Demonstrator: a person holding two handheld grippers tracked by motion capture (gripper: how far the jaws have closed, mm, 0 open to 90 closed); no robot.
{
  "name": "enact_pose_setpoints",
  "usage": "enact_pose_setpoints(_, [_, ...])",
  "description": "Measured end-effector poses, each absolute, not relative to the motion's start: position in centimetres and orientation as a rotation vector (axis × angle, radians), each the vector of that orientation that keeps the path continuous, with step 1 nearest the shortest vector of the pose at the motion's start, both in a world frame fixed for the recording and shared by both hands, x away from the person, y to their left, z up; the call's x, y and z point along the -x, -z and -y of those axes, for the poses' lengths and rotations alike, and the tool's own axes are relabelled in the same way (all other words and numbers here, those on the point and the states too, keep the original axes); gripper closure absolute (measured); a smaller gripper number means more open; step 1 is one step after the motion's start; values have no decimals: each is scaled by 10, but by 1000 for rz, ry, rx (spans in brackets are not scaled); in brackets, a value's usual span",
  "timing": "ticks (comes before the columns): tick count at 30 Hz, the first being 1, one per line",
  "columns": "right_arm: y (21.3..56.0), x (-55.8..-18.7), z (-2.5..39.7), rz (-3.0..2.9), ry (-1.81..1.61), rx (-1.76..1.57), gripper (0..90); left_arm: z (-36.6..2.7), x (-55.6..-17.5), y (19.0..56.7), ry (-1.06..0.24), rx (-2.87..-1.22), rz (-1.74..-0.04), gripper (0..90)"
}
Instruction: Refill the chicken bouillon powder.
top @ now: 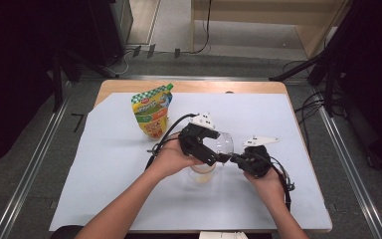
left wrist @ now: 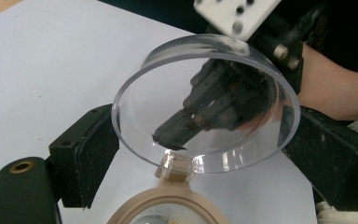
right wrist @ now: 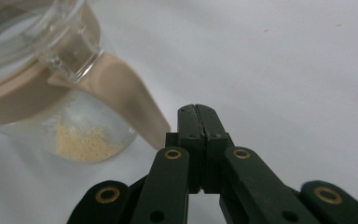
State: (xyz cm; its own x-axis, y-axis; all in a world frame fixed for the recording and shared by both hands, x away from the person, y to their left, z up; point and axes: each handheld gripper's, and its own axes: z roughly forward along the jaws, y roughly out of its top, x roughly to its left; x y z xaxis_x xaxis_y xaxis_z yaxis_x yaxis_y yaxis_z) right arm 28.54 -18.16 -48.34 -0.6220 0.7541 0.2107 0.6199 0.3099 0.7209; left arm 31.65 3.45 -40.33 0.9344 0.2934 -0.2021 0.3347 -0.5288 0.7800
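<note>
Left gripper [top: 205, 147] jaws pinch the clear hinged lid [left wrist: 205, 100], tilted up over the jar [right wrist: 51, 93]. Right gripper [right wrist: 198, 112] jaws pressed together, beside the jar's handle.

The print on the pouch [top: 152, 115] is too small to read.
</note>
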Motion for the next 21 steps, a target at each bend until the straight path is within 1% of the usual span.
enact_pose_setpoints(3, [478,-284,191,-2382,-1214,-1287,900,-31,-317,404,64,-2162,-434,127])
enact_pose_setpoints(10, [471,-275,191,-2402,-1197,-1236,894,-27,-320,403,92,-2181,-423,121])
enact_pose_setpoints(11, [470,-274,189,-2405,-1197,-1228,894,-26,-320,403,103,-2190,-425,95])
enact_pose_setpoints(13, [470,-273,189,-2407,-1194,-1231,893,-26,-320,404,117,-2190,-429,84])
enact_pose_setpoints(16, [470,-273,191,-2408,-1194,-1230,891,-25,-319,404,114,-2191,-427,36])
enact_pose_setpoints(19, [469,-274,194,-2402,-1202,-1243,886,-25,-317,402,93,-2192,-421,13])
enact_pose_setpoints(21, [468,-274,196,-2400,-1204,-1252,880,-26,-318,401,115,-2181,-417,13])
